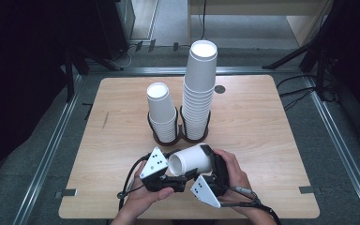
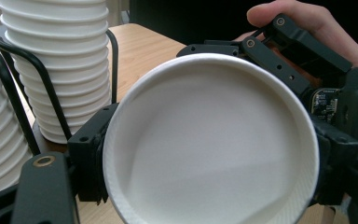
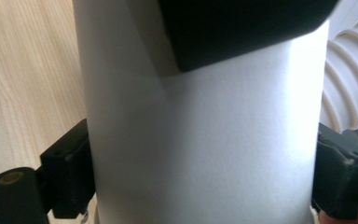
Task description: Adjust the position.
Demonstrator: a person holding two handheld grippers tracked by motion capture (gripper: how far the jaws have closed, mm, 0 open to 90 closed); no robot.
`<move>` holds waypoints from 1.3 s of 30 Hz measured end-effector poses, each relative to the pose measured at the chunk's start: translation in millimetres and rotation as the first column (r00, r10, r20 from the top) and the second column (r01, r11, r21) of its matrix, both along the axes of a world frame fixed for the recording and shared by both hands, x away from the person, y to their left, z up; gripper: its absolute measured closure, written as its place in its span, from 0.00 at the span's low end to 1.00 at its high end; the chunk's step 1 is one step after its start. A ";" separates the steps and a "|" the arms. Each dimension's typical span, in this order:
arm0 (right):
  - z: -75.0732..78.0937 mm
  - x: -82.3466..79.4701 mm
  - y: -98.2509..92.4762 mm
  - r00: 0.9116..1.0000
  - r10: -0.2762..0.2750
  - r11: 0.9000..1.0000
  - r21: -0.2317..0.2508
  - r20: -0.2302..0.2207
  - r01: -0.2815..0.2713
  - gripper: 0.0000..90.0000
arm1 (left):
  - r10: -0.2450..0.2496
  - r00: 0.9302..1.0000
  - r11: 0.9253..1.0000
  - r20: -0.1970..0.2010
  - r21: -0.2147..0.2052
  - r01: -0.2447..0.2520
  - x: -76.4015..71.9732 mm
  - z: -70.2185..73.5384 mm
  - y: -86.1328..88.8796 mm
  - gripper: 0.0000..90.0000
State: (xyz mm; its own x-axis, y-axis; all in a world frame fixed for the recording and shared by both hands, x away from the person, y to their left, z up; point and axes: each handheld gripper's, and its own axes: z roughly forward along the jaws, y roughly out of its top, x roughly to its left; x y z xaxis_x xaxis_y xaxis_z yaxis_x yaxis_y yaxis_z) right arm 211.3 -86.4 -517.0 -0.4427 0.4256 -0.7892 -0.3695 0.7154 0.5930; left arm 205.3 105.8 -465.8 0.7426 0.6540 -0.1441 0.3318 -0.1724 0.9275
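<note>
High view: a white paper cup (image 1: 191, 160) lies on its side above the near edge of the wooden table (image 1: 262, 140), its open mouth turned toward the left, held between the two hands. The left gripper (image 1: 176, 180) sits at the rim end; in the left gripper view its black jaws flank the cup's mouth (image 2: 209, 140) on both sides, but whether the pads press on the rim I cannot tell. The right gripper (image 1: 211, 161) is at the cup's body; in the right gripper view its jaws stand touching either side of the cup wall (image 3: 205, 140), gripping it. Behind the cup, near the table's middle, a short stack of cups (image 1: 161, 112) and a tall stack of cups (image 1: 199, 89) stand upright just beside each other in a black wire holder (image 1: 180, 136).
</note>
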 end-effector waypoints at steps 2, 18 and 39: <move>-0.1 0.3 -0.3 0.999 0.009 1.000 0.011 -0.034 -0.009 0.11 | -0.002 1.000 1.000 -0.017 -0.004 0.002 1.2 -1.0 0.5 0.23; 2.8 -5.1 -2.9 0.994 0.026 0.999 0.031 -0.103 -0.023 0.00 | 0.046 0.999 0.999 -0.011 0.005 -0.046 5.1 -6.7 5.4 0.24; 21.7 -17.7 -36.5 0.981 -0.050 0.980 0.181 -0.186 0.084 0.00 | 0.133 0.991 0.987 0.030 -0.094 -0.129 5.1 -4.7 15.3 0.24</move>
State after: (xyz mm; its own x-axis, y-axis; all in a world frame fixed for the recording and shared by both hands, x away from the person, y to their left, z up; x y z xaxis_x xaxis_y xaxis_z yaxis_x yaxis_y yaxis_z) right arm 193.5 -122.8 -495.3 -0.5355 0.5918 -0.6025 -0.1994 0.6047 0.7711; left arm 210.4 121.1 -470.5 0.6571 0.7312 -0.1830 0.3122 -0.0430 0.9490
